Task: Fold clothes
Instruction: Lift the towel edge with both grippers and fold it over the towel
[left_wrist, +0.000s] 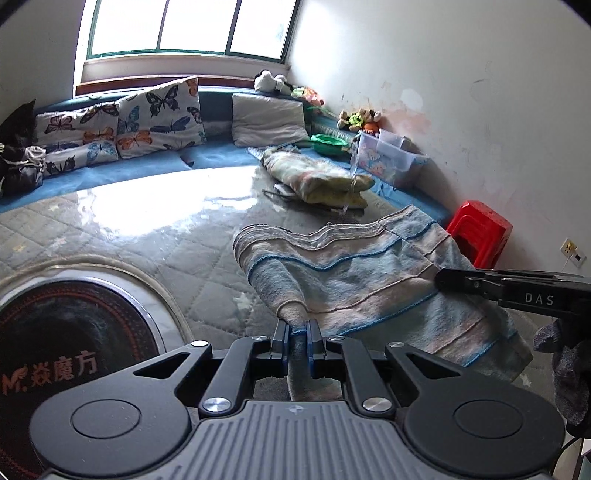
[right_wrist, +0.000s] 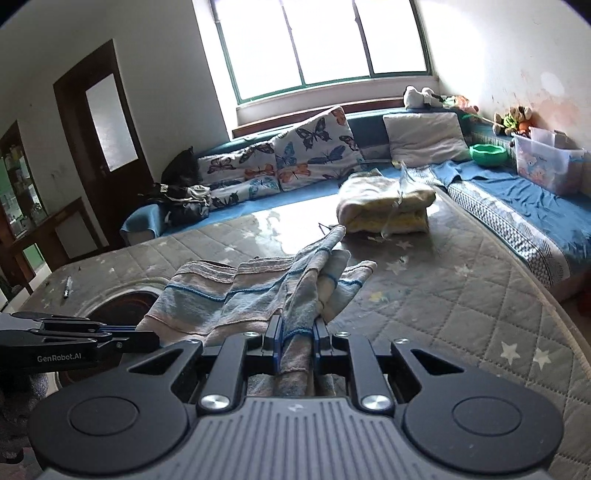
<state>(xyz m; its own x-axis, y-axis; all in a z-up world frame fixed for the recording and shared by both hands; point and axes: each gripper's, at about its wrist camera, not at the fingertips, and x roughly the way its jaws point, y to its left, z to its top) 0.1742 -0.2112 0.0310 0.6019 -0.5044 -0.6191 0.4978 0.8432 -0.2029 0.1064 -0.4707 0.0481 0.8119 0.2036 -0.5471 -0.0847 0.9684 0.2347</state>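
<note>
A striped blue, grey and pink towel (left_wrist: 354, 273) hangs stretched above the quilted grey table cover (left_wrist: 147, 236). My left gripper (left_wrist: 297, 332) is shut on its near left corner. My right gripper shows at the right of the left wrist view (left_wrist: 443, 278), pinching the towel's right edge. In the right wrist view my right gripper (right_wrist: 297, 332) is shut on a bunched fold of the towel (right_wrist: 236, 291), and my left gripper (right_wrist: 147, 338) comes in from the left at the towel's other edge.
A round black induction cooker (left_wrist: 66, 332) is set in the table at the near left. A folded yellow blanket (left_wrist: 314, 177) lies farther back. Butterfly cushions (left_wrist: 159, 118), a clear plastic box (left_wrist: 388, 155), a green bowl (left_wrist: 328, 142) and a red stool (left_wrist: 480, 232) are around the blue bench.
</note>
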